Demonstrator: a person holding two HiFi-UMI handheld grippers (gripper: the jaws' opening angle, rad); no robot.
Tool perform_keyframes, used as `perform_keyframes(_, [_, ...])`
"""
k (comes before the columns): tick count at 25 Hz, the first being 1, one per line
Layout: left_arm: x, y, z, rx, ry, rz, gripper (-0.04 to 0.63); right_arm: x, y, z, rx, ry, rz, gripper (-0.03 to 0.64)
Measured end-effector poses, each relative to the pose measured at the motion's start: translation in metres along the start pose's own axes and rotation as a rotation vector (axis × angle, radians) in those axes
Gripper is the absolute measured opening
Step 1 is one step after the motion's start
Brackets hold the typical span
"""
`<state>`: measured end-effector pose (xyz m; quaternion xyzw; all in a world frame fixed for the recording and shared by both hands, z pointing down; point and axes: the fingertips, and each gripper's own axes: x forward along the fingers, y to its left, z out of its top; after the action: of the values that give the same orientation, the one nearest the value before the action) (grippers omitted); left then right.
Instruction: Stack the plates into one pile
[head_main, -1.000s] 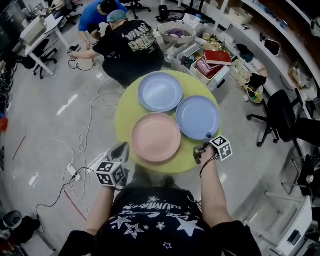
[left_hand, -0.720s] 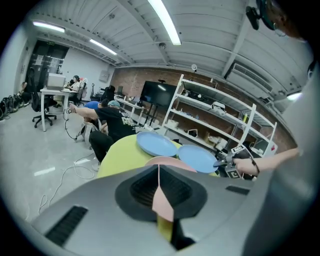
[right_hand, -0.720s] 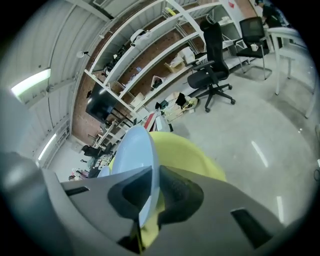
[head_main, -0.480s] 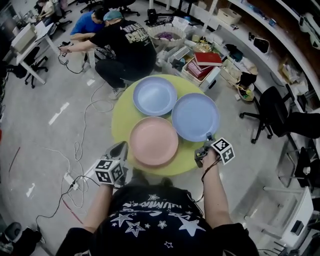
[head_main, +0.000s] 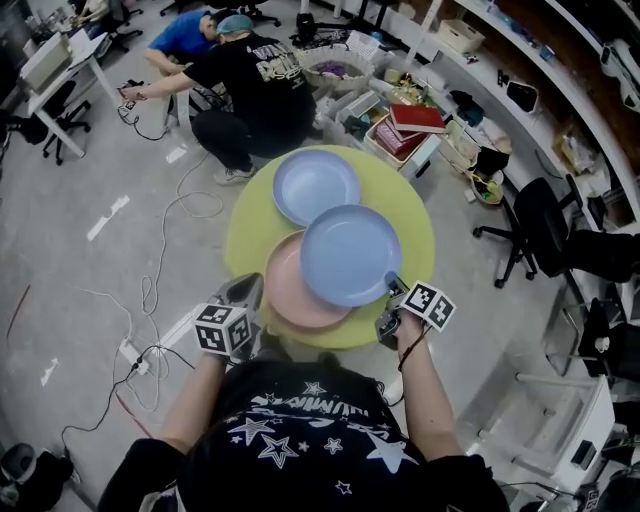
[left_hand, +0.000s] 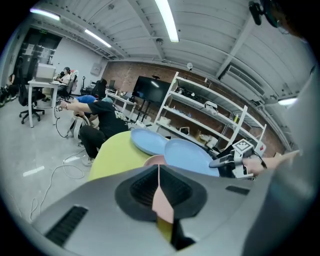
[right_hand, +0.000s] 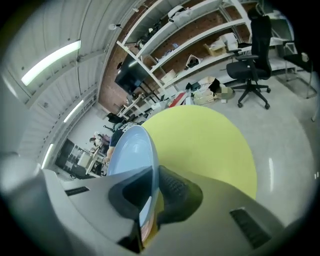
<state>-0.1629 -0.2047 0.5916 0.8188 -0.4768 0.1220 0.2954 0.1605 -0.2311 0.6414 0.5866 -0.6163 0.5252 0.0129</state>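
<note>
A round yellow table (head_main: 255, 225) carries a light blue plate (head_main: 316, 186) at its far side and a pink plate (head_main: 285, 290) near the front. My right gripper (head_main: 392, 292) is shut on the near rim of a second blue plate (head_main: 351, 255), holding it tilted above the pink plate's right half. In the right gripper view that plate's rim (right_hand: 130, 150) runs between the pads of the gripper (right_hand: 152, 192). My left gripper (head_main: 240, 302) hovers at the table's front left edge; its jaws (left_hand: 159, 172) meet with nothing in them.
Two people crouch on the floor behind the table (head_main: 250, 85). Crates of books and clutter (head_main: 410, 125) stand at the back right, and a black office chair (head_main: 555, 235) to the right. Cables and a power strip (head_main: 135, 350) lie on the floor at the left.
The blue plate that lay on the table's right side has been lifted and carried left, now overlapping the pink plate. The right gripper moved left with it; the left gripper barely moved.
</note>
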Motion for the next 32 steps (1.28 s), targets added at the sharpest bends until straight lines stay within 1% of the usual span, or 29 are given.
perform_keyframes(5, [0.0,0.019,-0.005,-0.001,0.028,-0.021,0.02,0.011,0.02,-0.033,-0.085,0.109,0.042,0.034])
perform_keyframes(10, [-0.001,0.03,-0.007,0.003,0.048,-0.044,0.02,0.016,0.026,-0.059,-0.154,0.185,0.032,0.034])
perform_keyframes(12, [-0.001,0.034,-0.007,0.007,0.056,-0.054,0.02,0.018,0.028,-0.065,-0.169,0.201,0.027,0.034])
perform_keyframes(18, [-0.005,0.052,-0.008,0.022,0.079,-0.088,0.02,0.025,0.03,-0.078,-0.181,0.207,-0.003,0.034])
perform_keyframes(20, [-0.006,0.057,-0.011,0.029,0.096,-0.105,0.02,0.028,0.033,-0.079,-0.228,0.202,-0.026,0.034])
perform_keyframes(24, [-0.005,0.056,-0.014,0.054,0.118,-0.157,0.02,0.027,0.035,-0.08,-0.404,0.19,-0.133,0.034])
perform_keyframes(25, [-0.004,0.055,-0.014,0.057,0.121,-0.167,0.02,0.026,0.036,-0.081,-0.435,0.187,-0.147,0.035])
perform_keyframes(26, [-0.002,0.055,-0.014,0.059,0.125,-0.177,0.02,0.026,0.039,-0.082,-0.449,0.185,-0.151,0.047])
perform_keyframes(30, [0.006,0.058,-0.017,0.062,0.147,-0.204,0.02,0.028,0.05,-0.089,-0.449,0.186,-0.142,0.179])
perform_keyframes(32, [0.01,0.058,-0.018,0.066,0.155,-0.211,0.02,0.025,0.05,-0.088,-0.479,0.176,-0.159,0.206])
